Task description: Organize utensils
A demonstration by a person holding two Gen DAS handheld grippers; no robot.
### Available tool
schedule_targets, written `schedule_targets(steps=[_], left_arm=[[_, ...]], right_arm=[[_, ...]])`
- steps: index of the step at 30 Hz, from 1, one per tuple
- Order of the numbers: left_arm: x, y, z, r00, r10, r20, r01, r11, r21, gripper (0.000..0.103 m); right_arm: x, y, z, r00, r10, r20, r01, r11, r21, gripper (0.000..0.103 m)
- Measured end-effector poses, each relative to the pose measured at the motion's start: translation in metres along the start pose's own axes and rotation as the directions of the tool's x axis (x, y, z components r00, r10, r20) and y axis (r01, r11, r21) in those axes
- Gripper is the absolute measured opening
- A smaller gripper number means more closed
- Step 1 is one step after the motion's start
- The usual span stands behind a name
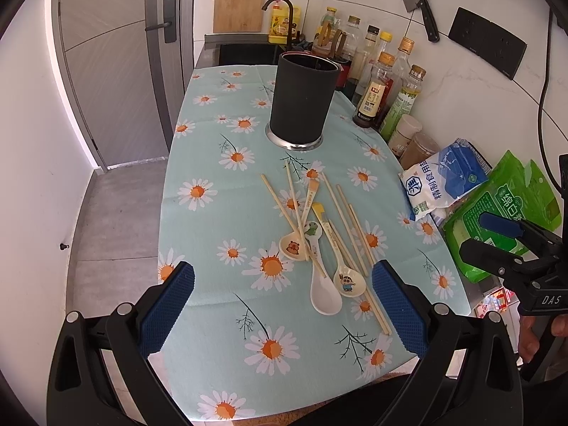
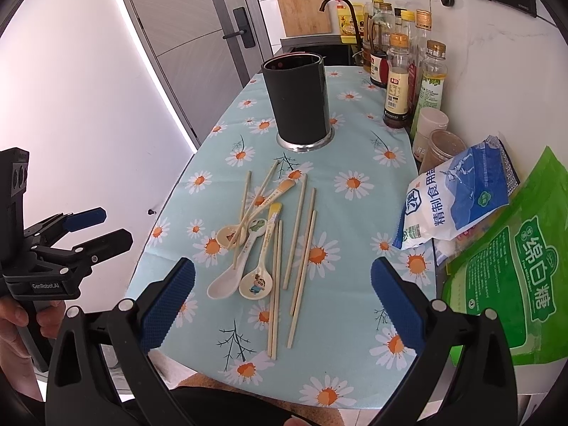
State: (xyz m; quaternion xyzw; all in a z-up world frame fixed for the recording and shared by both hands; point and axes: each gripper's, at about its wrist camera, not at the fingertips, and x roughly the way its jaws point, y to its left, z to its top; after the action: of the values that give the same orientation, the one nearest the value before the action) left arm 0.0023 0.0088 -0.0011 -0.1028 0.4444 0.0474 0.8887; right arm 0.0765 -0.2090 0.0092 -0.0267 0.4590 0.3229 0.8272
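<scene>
A tall black utensil holder [image 1: 301, 99] stands upright on the daisy tablecloth [image 1: 213, 234], also in the right wrist view [image 2: 296, 101]. In front of it lies a loose pile of several wooden chopsticks [image 1: 349, 229] [image 2: 301, 248] and three ceramic spoons: a plain white one [image 1: 325, 293] [image 2: 225, 282], a cartoon-boy one [image 1: 349, 282] [image 2: 256, 282], and one under the chopsticks [image 1: 293, 245] [image 2: 229, 234]. My left gripper [image 1: 282, 305] is open and empty, hovering near the table's front edge. My right gripper [image 2: 282, 305] is open and empty, also above the front edge.
Sauce and oil bottles [image 1: 376, 81] line the right wall, with jars, a blue-white salt bag [image 1: 443, 181] and a green sugar bag [image 2: 507, 277] at the right. A sink and faucet [image 1: 280, 10] lie behind the holder. A door [image 1: 117, 71] is left.
</scene>
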Motion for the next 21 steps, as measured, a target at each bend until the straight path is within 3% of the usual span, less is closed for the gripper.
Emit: schedule_targets(steps=[15, 21], left_arm=[[0.003, 0.004, -0.001, 1.000, 0.003, -0.019, -0.003, 1.000, 0.002, 0.097], [0.011, 0.010, 0.009, 0.998, -0.048, -0.041, 0.048, 0.999, 0.008, 0.097]], right_arm=[[0.004, -0.003, 0.001, 1.000, -0.008, -0.015, 0.008, 1.000, 0.008, 0.098], [0.012, -0.015, 0.008, 1.000, 0.013, -0.027, -0.011, 0.998, 0.056, 0.098]])
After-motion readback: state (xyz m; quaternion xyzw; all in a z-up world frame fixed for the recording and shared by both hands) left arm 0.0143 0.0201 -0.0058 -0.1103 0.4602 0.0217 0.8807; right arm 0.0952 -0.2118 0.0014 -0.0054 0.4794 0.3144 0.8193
